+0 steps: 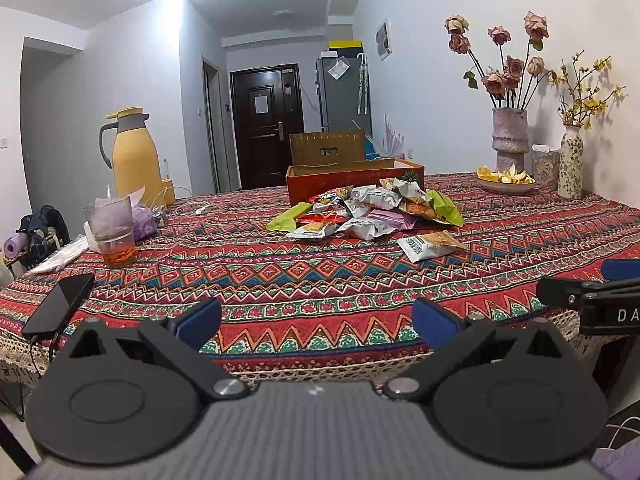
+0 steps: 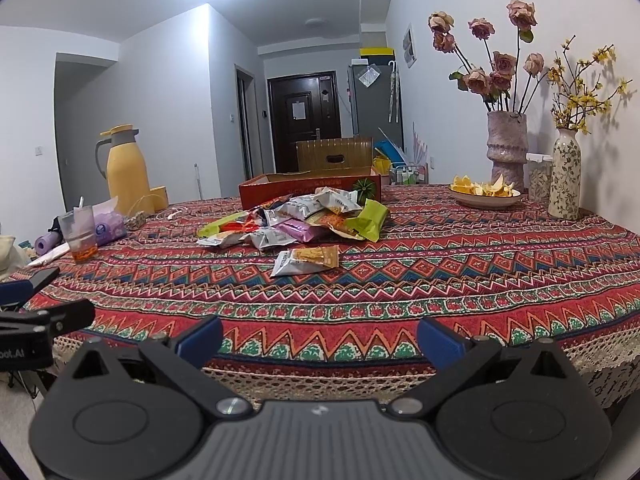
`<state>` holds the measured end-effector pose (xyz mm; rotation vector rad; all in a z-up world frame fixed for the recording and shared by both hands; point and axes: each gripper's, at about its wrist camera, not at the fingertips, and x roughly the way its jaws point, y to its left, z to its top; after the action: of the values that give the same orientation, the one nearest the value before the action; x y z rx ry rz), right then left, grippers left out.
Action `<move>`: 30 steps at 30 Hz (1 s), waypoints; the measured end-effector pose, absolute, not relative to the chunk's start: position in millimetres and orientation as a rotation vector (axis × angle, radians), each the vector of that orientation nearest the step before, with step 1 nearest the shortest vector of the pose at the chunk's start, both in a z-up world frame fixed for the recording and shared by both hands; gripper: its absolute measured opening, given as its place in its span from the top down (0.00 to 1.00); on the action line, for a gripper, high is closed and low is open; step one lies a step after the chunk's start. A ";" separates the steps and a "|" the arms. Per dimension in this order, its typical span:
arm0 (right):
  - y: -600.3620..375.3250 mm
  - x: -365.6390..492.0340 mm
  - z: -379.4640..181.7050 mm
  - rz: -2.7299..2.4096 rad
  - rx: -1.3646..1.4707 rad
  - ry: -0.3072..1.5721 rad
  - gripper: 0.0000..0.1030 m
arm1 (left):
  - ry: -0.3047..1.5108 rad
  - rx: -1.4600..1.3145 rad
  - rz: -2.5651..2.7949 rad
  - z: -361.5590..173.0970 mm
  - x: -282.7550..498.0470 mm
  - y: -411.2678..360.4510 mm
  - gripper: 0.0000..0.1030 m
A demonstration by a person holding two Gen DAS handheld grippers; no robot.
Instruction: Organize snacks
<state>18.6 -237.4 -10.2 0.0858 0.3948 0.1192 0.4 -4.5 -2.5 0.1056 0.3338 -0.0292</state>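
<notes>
Level at the table edge, left gripper [image 1: 316,322] and right gripper [image 2: 319,340] gape empty.

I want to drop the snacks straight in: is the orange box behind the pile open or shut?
Open: the orange box has no lid over it and its inner walls show. Its contents cannot be seen.

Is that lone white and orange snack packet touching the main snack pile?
Apart. The right wrist view shows patterned tablecloth between the lone white and orange snack packet and the snack pile.
</notes>
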 end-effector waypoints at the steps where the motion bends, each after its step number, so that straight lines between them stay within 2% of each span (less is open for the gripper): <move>1: -237.4 18.7 -10.4 0.118 0.085 0.396 0.00 | 0.333 0.106 -0.029 -2.6 0.2 -4.6 0.00; 30: -237.7 32.5 -9.5 0.121 0.060 0.379 0.00 | 0.351 0.118 -0.038 0.9 19.3 -3.0 0.00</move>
<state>32.5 -237.7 -9.5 0.0601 0.3791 0.1209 19.3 -3.0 0.9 0.1179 0.3512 -0.0384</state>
